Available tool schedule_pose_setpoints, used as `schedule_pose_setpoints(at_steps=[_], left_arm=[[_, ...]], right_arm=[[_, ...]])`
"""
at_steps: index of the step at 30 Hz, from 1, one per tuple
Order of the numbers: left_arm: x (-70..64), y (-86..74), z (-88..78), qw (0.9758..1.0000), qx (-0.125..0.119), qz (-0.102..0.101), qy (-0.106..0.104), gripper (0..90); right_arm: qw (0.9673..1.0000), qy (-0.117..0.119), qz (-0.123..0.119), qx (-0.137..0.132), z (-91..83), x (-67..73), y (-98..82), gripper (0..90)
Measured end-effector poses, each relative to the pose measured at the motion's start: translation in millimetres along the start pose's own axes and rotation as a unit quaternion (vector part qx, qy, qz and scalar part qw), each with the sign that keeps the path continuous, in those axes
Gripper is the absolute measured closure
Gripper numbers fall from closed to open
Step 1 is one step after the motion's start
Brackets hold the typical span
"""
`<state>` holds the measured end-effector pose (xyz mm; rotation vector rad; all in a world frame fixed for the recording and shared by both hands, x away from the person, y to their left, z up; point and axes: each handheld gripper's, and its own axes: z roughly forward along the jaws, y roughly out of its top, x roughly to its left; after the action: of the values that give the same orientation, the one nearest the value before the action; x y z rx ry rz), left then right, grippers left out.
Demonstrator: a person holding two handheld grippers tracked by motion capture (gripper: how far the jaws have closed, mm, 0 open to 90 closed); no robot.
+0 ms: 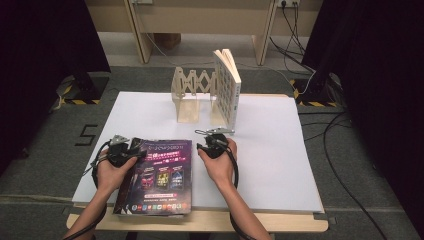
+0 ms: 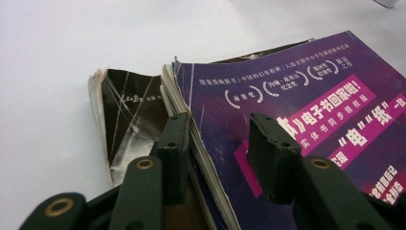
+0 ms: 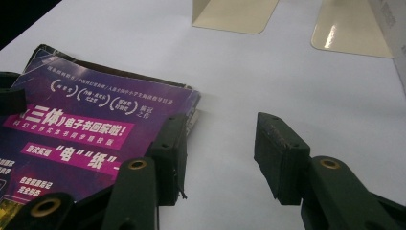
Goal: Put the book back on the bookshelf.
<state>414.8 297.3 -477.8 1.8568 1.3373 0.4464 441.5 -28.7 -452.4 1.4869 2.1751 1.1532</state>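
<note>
A person sits at a table covered by a white sheet (image 1: 270, 150), holding a two-jaw gripper in each hand.

The left gripper (image 2: 218, 153) sits at the upper left corner of a purple magazine (image 1: 162, 170). Its jaws are about half spread and straddle the magazine's edge: one jaw is beside the stack, the other is over the purple cover. Whether the pads press on the pages I cannot tell.

The right gripper (image 3: 220, 158) hovers just past the magazine's right edge, low over the bare white sheet. Its jaws are spread wide with nothing between them; the left-hand jaw is close to the magazine's corner, and I cannot tell whether it touches it.

The purple magazine lies flat at the near left of the table, on top of a second, darker book (image 2: 127, 122) whose worn corner sticks out beneath it. That makes two items in the stack.

Farther back, one cream folding bookstand (image 1: 192, 92) stands near the far edge, its two flat feet resting on the sheet. One white book (image 1: 227, 90) stands upright against the bookstand's right side.

In total: two grippers, one purple magazine, one dark book under it, one upright white book, one bookstand.
</note>
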Motion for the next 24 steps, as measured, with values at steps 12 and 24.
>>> schedule_pose_setpoints(at_steps=[12, 24], left_arm=[[-17.0, -3.4, 3.0, 0.9996, 0.015, 0.019, -0.013, 60.4], [-19.3, -6.5, 1.2, 0.9995, 0.015, 0.022, -0.016, 60.8]], right_arm=[[0.9996, 0.012, 0.009, 0.025, 10.9, 2.0, -3.4, 55.4], [0.9969, 0.038, 0.038, 0.057, 29.6, -2.1, -4.5, 54.2]])
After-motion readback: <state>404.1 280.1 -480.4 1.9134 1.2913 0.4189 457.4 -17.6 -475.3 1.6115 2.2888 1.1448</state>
